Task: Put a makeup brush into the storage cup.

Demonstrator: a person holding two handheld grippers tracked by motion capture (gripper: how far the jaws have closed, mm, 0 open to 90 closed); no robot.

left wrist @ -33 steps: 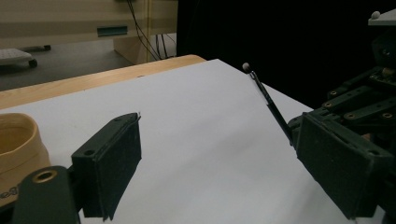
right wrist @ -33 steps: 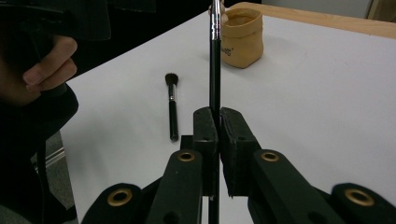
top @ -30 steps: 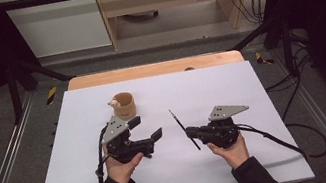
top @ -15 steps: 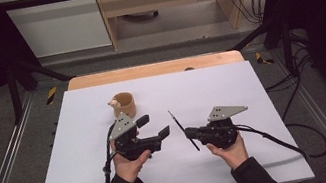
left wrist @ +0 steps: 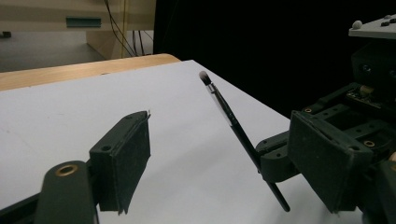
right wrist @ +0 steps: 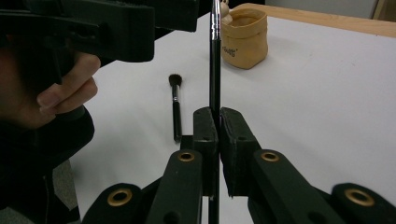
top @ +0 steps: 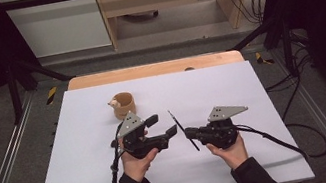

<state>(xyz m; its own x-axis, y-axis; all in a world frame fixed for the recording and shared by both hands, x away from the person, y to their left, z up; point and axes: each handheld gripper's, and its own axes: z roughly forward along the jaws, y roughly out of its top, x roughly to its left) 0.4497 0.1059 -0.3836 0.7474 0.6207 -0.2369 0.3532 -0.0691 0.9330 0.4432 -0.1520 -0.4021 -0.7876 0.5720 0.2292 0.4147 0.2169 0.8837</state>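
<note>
My right gripper (top: 194, 134) is shut on a thin black makeup brush (top: 176, 119), which sticks up out of its jaws (right wrist: 215, 60). My left gripper (top: 164, 125) faces it from the left, open. Its jaws have just been closing a little. In the left gripper view the brush (left wrist: 231, 121) leans between the two pads (left wrist: 123, 158) and touches neither of them. A second, thicker brush (right wrist: 175, 112) with dark bristles lies flat on the white table (top: 251, 86) below the left hand.
A small tan pouch-like cup (top: 123, 105) stands behind the left gripper, with a pale little figure at its rim. The table's wooden far edge (top: 157, 68) lies beyond it. Cables (top: 271, 138) trail from both grippers toward the person.
My left gripper has moved to the right, closer to the brush held by the right gripper, and its jaws have narrowed slightly. The right hand has kept still.
</note>
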